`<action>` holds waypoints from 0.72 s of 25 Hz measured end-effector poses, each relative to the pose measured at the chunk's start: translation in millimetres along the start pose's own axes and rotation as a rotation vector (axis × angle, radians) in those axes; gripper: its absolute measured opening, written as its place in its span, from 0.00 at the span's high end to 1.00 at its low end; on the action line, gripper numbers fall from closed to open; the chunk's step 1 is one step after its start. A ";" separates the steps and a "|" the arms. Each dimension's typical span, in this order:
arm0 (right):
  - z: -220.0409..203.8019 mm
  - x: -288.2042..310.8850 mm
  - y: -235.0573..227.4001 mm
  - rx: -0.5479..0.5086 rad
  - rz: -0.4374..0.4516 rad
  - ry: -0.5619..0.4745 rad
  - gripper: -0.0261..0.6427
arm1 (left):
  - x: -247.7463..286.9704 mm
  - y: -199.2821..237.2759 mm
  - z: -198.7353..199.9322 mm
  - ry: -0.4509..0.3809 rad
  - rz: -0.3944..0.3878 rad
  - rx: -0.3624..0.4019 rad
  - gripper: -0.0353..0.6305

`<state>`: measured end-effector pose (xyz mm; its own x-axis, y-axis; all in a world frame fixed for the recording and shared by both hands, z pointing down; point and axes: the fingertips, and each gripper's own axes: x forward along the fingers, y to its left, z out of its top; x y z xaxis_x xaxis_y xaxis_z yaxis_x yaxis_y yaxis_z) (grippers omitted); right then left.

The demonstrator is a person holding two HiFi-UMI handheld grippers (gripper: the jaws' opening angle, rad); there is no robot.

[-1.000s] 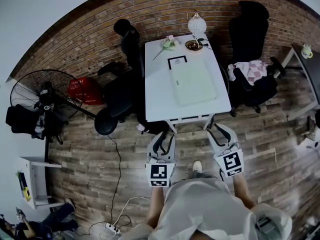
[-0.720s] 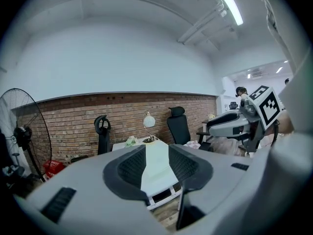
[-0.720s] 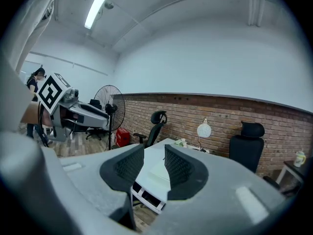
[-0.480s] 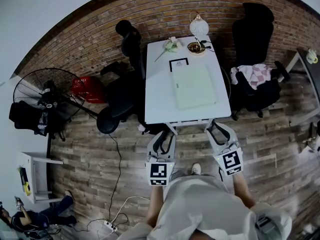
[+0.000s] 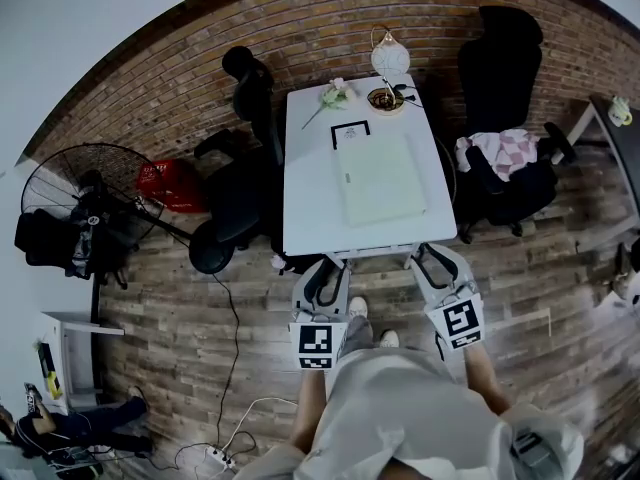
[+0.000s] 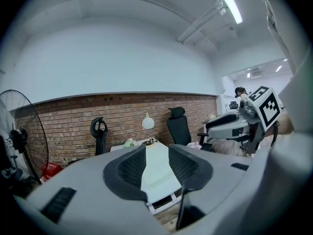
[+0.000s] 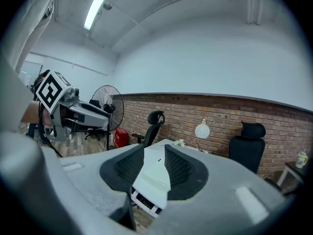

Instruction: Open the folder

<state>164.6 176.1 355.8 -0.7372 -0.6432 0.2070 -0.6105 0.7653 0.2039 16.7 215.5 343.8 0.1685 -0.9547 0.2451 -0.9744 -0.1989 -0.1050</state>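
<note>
A pale green folder (image 5: pixel 382 178) lies shut and flat on the white table (image 5: pixel 310 198), towards its right side. My left gripper (image 5: pixel 323 271) and right gripper (image 5: pixel 432 260) hover side by side just short of the table's near edge, both well away from the folder. In the left gripper view the left gripper (image 6: pixel 156 173) has its jaws apart with nothing between them, and the table shows through the gap. The right gripper (image 7: pixel 154 169) is likewise open and empty in the right gripper view, with the folder (image 7: pixel 157 166) beyond the gap.
At the table's far end stand a round white lamp (image 5: pixel 390 56), a bowl (image 5: pixel 385 96), a flower (image 5: pixel 335 91) and a marker card (image 5: pixel 350 133). Black chairs flank the table (image 5: pixel 245 183) (image 5: pixel 500 68), the right one draped with cloth. A fan (image 5: pixel 80 193) and red basket (image 5: pixel 165 180) stand left.
Both grippers have drawn closer to the table's near edge as the person stepped forward. The jaws stand as wide as before, and the folder has not moved.
</note>
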 end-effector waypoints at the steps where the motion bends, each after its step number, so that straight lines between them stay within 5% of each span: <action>1: -0.8 1.1 -0.9 0.001 -0.002 -0.001 0.76 | 2.1 0.1 -0.6 -0.001 -0.001 0.000 0.73; 18: -1.1 51.4 -14.9 0.011 -0.010 0.023 0.76 | 42.5 34.0 -6.1 0.008 -0.016 -0.016 0.73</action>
<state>136.1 131.5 364.4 -0.7239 -0.6515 0.2270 -0.6213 0.7587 0.1959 -10.2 169.5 356.5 0.1827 -0.9498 0.2541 -0.9738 -0.2104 -0.0861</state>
